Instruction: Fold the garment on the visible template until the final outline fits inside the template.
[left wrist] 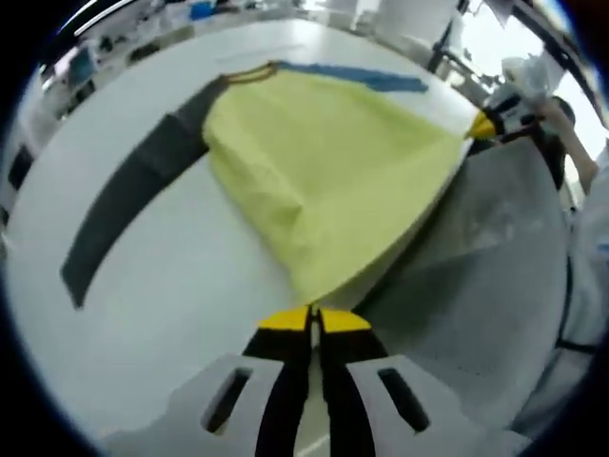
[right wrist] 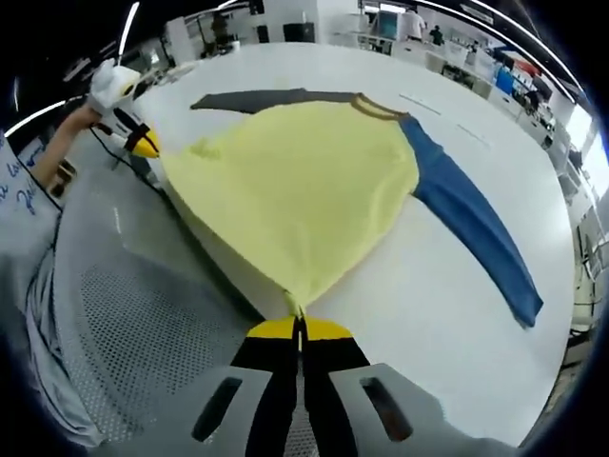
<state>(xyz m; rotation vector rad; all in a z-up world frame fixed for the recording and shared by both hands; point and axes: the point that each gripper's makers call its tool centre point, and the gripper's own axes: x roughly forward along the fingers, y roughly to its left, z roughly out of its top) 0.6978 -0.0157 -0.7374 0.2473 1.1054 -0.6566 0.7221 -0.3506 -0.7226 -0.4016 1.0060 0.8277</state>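
Note:
A yellow shirt (left wrist: 324, 171) (right wrist: 295, 181) lies on the white table, collar (left wrist: 249, 73) at the far end. Its dark grey sleeve (left wrist: 133, 200) (right wrist: 257, 98) and blue sleeve (left wrist: 362, 74) (right wrist: 471, 219) spread out to opposite sides. My left gripper (left wrist: 314, 319) is shut on one corner of the hem. My right gripper (right wrist: 298, 328) is shut on the other corner. The hem is stretched between them and raised at the table's near edge. In the left gripper view the right gripper (left wrist: 485, 124) appears at the upper right; in the right gripper view the left gripper (right wrist: 143, 143) appears at the upper left.
The white table (left wrist: 143, 314) (right wrist: 428, 305) extends far beyond the shirt. A grey perforated surface (left wrist: 485, 286) (right wrist: 124, 295) lies below the table's near edge. The person's arm (right wrist: 62, 143) and body (left wrist: 585, 238) stand beside it. Benches and equipment line the room's back.

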